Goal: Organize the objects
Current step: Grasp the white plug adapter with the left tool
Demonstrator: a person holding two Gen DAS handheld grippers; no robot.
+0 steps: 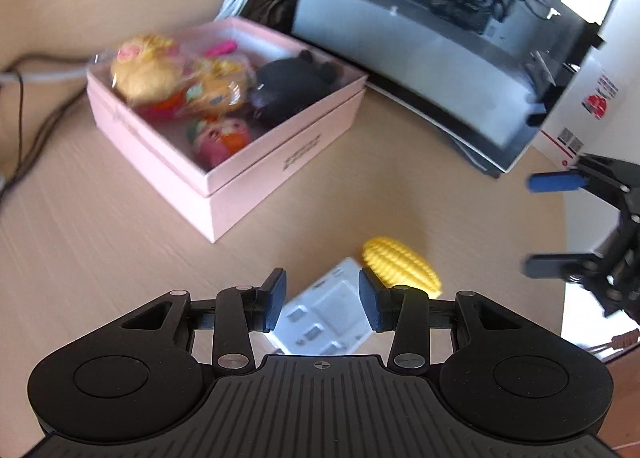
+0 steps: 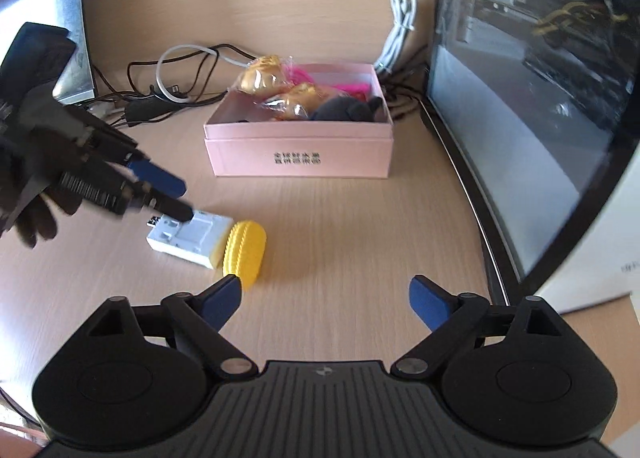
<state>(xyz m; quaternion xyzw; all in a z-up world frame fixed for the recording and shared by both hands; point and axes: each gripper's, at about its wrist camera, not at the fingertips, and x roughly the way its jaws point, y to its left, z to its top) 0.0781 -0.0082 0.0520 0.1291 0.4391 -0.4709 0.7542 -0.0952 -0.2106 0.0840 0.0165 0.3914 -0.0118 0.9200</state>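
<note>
A pink box (image 1: pixel 256 178) (image 2: pixel 298 156) holds several soft toys, among them a black plush (image 1: pixel 294 88) (image 2: pixel 348 108) and wrapped yellow ones (image 1: pixel 146 70). A white power adapter (image 1: pixel 326 314) (image 2: pixel 188 238) lies on the wooden table beside a yellow corn toy (image 1: pixel 402 264) (image 2: pixel 245 252). My left gripper (image 1: pixel 322 304) (image 2: pixel 178 200) is open, its pads on either side of the adapter just above it. My right gripper (image 2: pixel 326 300) (image 1: pixel 554 218) is open and empty, low over the table near the corn.
A glass-sided computer case (image 1: pixel 432 38) (image 2: pixel 540 98) stands right of the box. Cables (image 2: pixel 180 82) (image 1: pixel 24 130) lie behind and left of the box. A white carton (image 1: pixel 596 98) is at the far right. The table edge (image 1: pixel 564 258) is near the right gripper.
</note>
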